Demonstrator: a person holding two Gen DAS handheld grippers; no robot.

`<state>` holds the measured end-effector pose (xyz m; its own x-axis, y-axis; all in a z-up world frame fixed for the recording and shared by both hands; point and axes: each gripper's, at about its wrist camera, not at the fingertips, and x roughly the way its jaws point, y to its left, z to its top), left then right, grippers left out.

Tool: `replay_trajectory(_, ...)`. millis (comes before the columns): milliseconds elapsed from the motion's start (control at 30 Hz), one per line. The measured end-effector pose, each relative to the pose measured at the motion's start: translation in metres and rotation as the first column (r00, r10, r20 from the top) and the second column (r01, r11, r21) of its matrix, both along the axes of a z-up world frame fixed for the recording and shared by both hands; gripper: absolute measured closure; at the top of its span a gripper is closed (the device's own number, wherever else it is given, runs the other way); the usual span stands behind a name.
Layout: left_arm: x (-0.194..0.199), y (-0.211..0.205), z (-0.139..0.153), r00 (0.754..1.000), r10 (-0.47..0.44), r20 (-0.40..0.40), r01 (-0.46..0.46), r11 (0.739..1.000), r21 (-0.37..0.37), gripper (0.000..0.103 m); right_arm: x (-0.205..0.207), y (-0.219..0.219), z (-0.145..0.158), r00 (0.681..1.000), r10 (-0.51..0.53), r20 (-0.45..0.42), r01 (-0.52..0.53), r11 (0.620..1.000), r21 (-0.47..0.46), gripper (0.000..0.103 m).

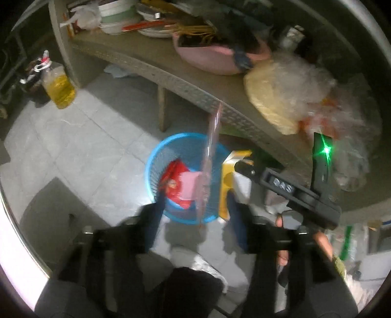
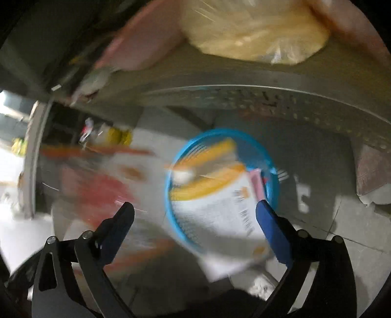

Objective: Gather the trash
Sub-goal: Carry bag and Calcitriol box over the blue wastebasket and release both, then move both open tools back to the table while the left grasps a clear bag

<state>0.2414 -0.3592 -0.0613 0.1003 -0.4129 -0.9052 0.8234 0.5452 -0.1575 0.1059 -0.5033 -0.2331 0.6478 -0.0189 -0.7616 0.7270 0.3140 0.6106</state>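
Note:
A blue mesh trash basket [image 1: 156, 156] stands on the tiled floor beside a wicker table [image 1: 136, 58]. It holds a red wrapper [image 1: 174, 176] and a pink packet [image 1: 189, 183]. My left gripper [image 1: 195, 198] is open above the basket; a thin clear pinkish wrapper [image 1: 211, 156] hangs on edge between its fingers, touching neither. In the right wrist view my right gripper [image 2: 195, 208] is open over the basket [image 2: 273, 181]. A white and yellow packet [image 2: 220, 208], blurred, lies over the basket's rim between the fingers. The same packet [image 1: 228, 176] shows in the left view beside the right gripper's body [image 1: 293, 193].
A bottle of yellow oil [image 1: 59, 85] stands on the floor at the left. The table carries a pink basin [image 1: 210, 58], stacked bowls [image 1: 117, 17] and plastic bags [image 1: 288, 95]. A blurred red and white wrapper [image 2: 102, 186] shows at the left of the right wrist view.

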Motion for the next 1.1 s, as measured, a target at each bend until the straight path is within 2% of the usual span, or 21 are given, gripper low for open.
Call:
replay_trajectory(167,0.001,0.009,0.002,1.000,0.019,0.021,-0.019,1.000,-0.006,0.051,0.019,-0.008,-0.031,0.997,-0.006,-0.077,0.003,0.999,-0.040,0.006)
replay_trajectory(333,-0.003,0.030,0.023,0.994,0.029,0.101,-0.029,1.000,-0.009,0.045,0.001,0.006,-0.030,0.997,0.005,-0.072,-0.011,0.997,-0.079,0.006)
replay_trajectory(500,-0.014,0.059,0.052,0.990,0.064,0.129,-0.055,0.996,-0.072,0.038,-0.022,0.031,-0.010,0.993,0.054,-0.102,-0.068,0.989,-0.132,0.006)
replay_trajectory(633,-0.036,0.093,0.078,0.984,0.060,0.166,-0.033,0.986,-0.164,0.026,-0.030,0.057,0.019,0.987,0.115,-0.113,-0.137,0.968,-0.209,0.006)
replay_trajectory(667,-0.041,0.100,0.083,0.983,0.058,0.172,-0.026,0.983,-0.181,0.021,-0.033,0.065,0.031,0.984,0.134,-0.115,-0.159,0.956,-0.248,0.006)
replay_trajectory(833,-0.068,0.141,0.102,0.985,0.023,0.171,0.026,0.960,-0.279,0.013,-0.038,0.092,0.083,0.974,0.201,-0.107,-0.227,0.896,-0.381,0.006)
replay_trajectory(933,-0.080,0.164,0.110,0.984,0.045,0.173,0.012,0.950,-0.313,0.011,-0.038,0.110,0.118,0.962,0.248,-0.114,-0.272,0.841,-0.467,0.006)
replay_trajectory(1100,-0.091,0.197,0.121,0.978,0.111,0.175,-0.038,0.927,-0.373,0.009,-0.037,0.139,0.159,0.936,0.320,-0.144,-0.342,0.746,-0.571,0.006)
